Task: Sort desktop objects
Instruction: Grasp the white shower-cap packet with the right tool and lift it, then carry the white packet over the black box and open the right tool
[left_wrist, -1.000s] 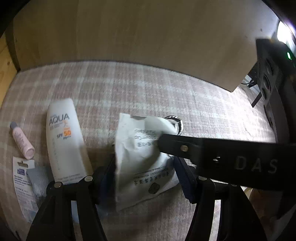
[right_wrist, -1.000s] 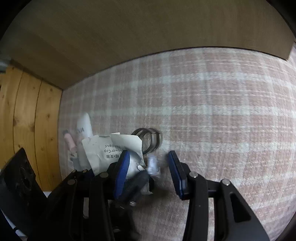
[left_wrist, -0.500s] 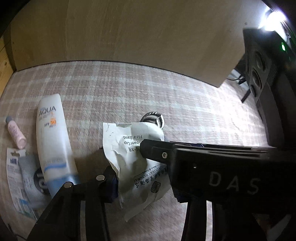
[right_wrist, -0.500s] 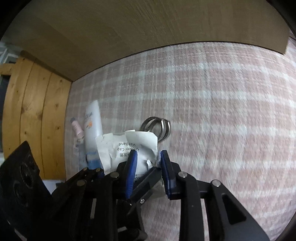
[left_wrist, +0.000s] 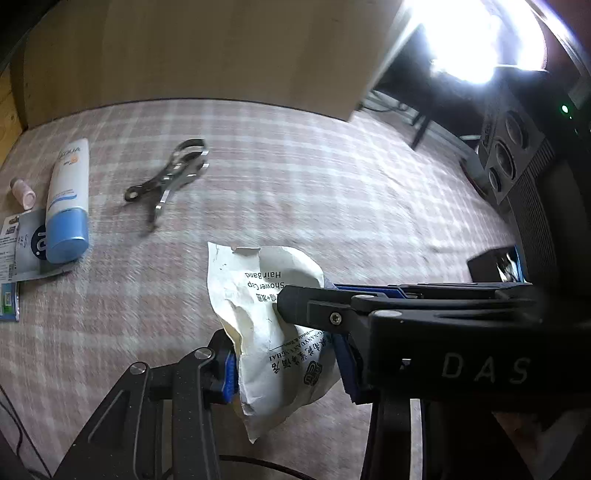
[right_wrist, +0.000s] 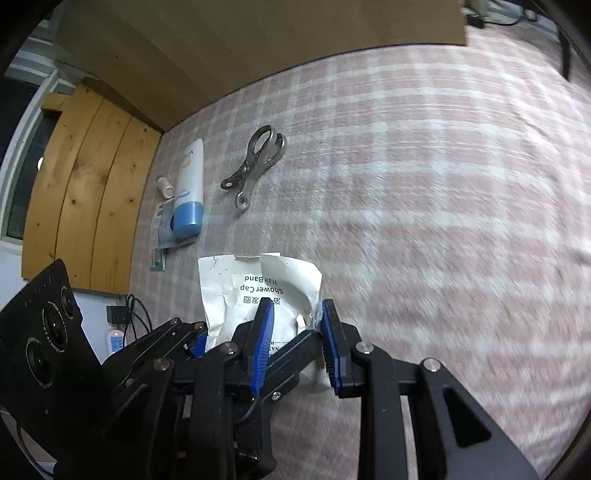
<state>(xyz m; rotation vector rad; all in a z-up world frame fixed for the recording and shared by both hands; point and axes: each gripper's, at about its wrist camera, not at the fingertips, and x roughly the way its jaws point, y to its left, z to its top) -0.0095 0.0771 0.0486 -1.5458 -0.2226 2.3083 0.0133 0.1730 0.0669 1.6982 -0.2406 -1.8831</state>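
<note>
Blurred plaid cloth (right_wrist: 424, 192), packet (left_wrist: 266, 317) half-hidden

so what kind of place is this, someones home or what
Probably a home, maybe a bedroom or dressing corner: a pink plaid cloth covers the surface, toiletries such as a sunscreen tube and a shower cap packet are out, and a knotty wooden panel stands alongside.

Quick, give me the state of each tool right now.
Left tool: closing, pads on the packet.
Right tool: shut on the same packet, at its other edge.
</note>
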